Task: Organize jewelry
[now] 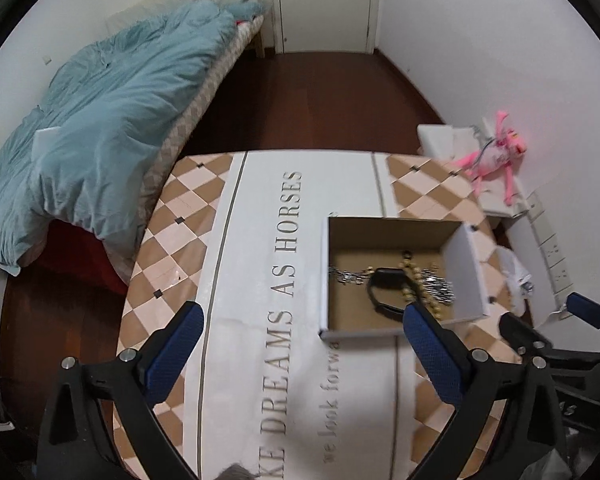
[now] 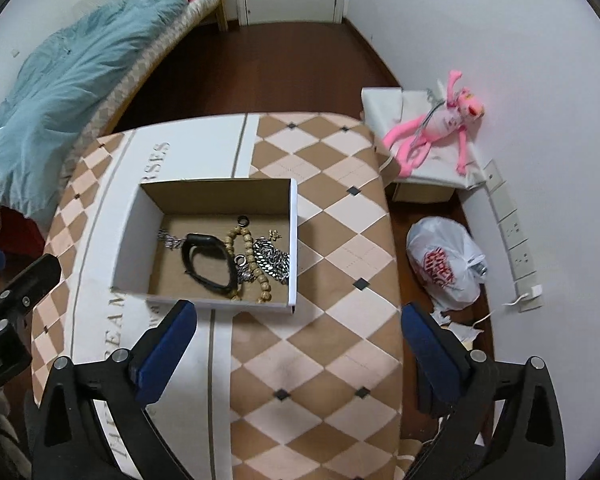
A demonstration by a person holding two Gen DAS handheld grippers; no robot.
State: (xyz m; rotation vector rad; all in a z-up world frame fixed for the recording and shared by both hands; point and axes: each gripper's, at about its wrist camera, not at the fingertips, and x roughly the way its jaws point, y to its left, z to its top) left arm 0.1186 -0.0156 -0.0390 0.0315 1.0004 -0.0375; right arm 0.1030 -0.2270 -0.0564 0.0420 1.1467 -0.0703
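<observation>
Left claw [image 1: 300, 322]: released, jaws spread wide, nothing between them; held above the bench, with its right finger [image 1: 428, 340] overlapping the near edge of the box in the left wrist view.
Right claw [image 2: 296, 322]: released, jaws spread wide, nothing between them; held above the bench just in front of the box.
Box [image 2: 128, 236]: open cardboard tray, white outside, brown inside; sits flat on the bench.
Jewelry: all inside the box; black band [image 2: 208, 260] near the middle; wooden bead string [image 2: 242, 248] just beside it; silver chain [image 2: 274, 260] bunched against the right wall; thinner silver chain [image 2: 168, 238] to the left of the band; small black ring [image 2: 243, 221] toward the far wall.
Bench [image 2: 332, 240]: covered with a tan and pale diamond-pattern cloth with a white lettered stripe.
Surroundings: bed with blue quilt [image 1: 100, 120] to the left; pink plush toy [image 2: 436, 124] on a white box by the wall; plastic bag [image 2: 444, 264] on the floor to the right.
</observation>
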